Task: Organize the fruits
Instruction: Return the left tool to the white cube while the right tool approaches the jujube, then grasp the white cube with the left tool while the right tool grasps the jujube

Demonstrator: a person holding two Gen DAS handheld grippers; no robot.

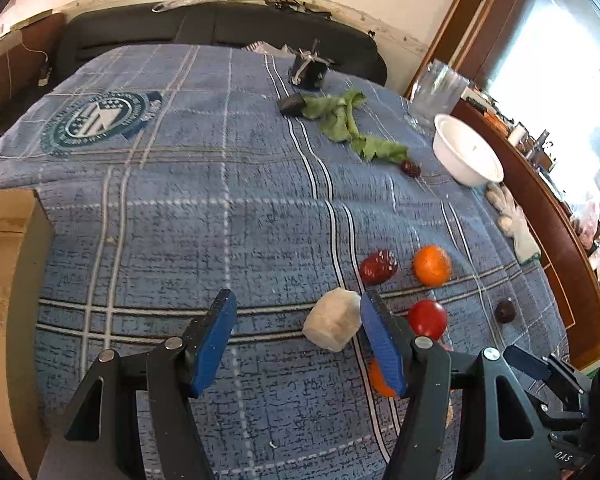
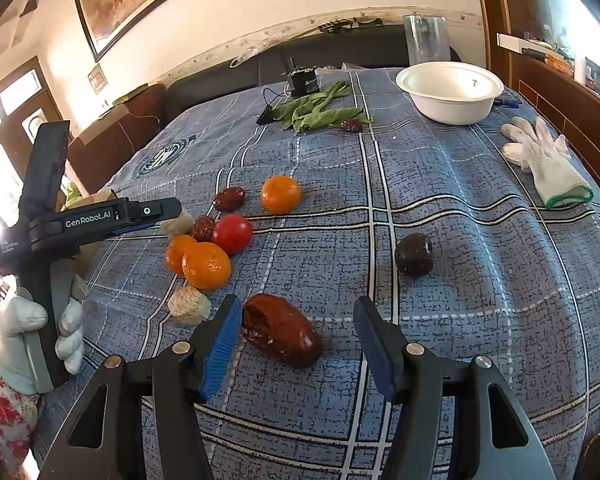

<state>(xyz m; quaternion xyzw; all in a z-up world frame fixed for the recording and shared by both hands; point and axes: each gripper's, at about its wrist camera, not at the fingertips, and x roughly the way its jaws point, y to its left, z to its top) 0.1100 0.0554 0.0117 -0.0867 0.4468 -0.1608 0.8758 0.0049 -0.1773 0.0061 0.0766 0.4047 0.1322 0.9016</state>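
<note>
Little of the sorting looks done: the white bowl (image 2: 450, 92) at the far side of the bench (image 2: 460, 208) appears empty, while the fruit lies loose on the blue plaid cloth: tangerines (image 2: 206, 266), a tomato (image 2: 232, 234), several red dates (image 2: 229, 199) and pale cut chunks (image 2: 189, 305). The right claw (image 2: 294, 342) stands about half open around a large red date (image 2: 282, 336), its left pad close beside it, not gripping. The left claw (image 1: 298, 334) is likewise half open and empty, a pale chunk (image 1: 332, 323) between its pads, against the right one.
</note>
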